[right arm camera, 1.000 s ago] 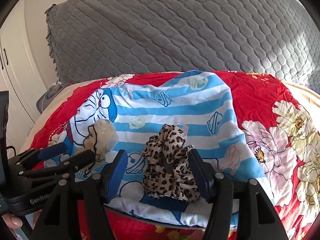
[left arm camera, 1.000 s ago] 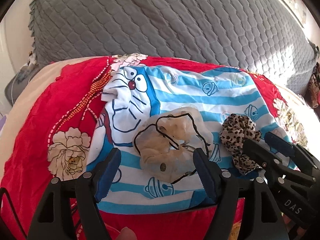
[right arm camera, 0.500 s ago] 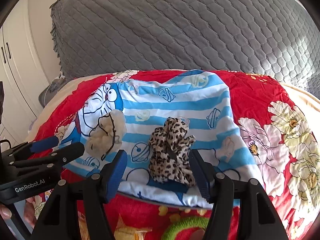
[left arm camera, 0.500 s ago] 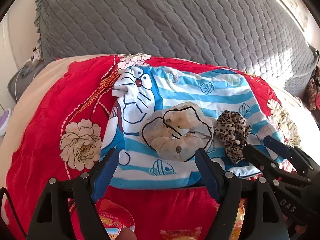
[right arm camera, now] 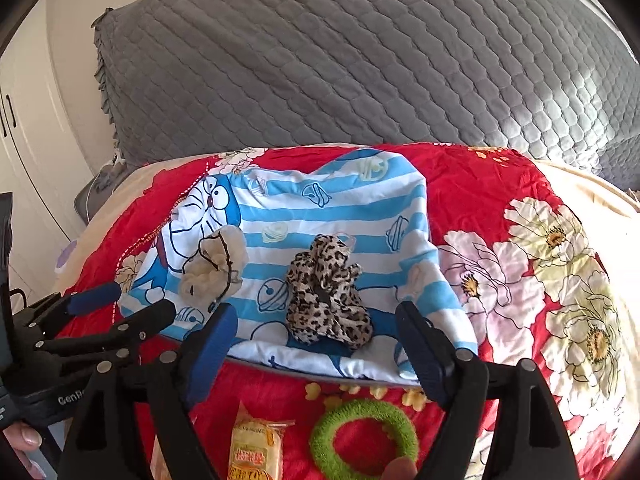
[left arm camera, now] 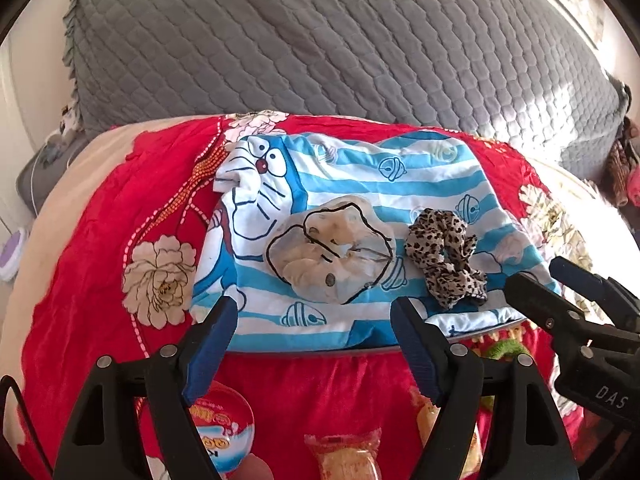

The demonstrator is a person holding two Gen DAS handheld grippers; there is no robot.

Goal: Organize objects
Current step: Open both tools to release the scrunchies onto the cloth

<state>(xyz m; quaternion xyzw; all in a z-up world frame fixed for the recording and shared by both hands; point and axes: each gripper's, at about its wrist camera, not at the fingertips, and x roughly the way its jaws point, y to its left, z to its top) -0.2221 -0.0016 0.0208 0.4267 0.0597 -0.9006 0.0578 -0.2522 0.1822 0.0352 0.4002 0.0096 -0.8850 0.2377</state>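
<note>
**Two scrunchies lying on a striped cartoon cloth**

Left wrist view: left gripper (left arm camera: 314,326) spread and empty; cream scrunchie (left arm camera: 332,250) lies beyond it on the cloth (left arm camera: 360,184).

Right wrist view: right gripper (right arm camera: 316,340), just widened, empty; leopard scrunchie (right arm camera: 326,294) lies clear ahead of the fingertips.

Left wrist view: a round red-lidded snack cup (left arm camera: 222,428) is partly covered by a gripper finger and cut by the lower edge; its print is unreadable. A clear-wrapped yellow pastry (left arm camera: 348,458) is cut off below. A fuzzy green hair ring (left arm camera: 502,350) shows only a sliver behind the finger. Right wrist view: lettering on a yellow wrapped snack packet (right arm camera: 256,448) is illegible.
</note>
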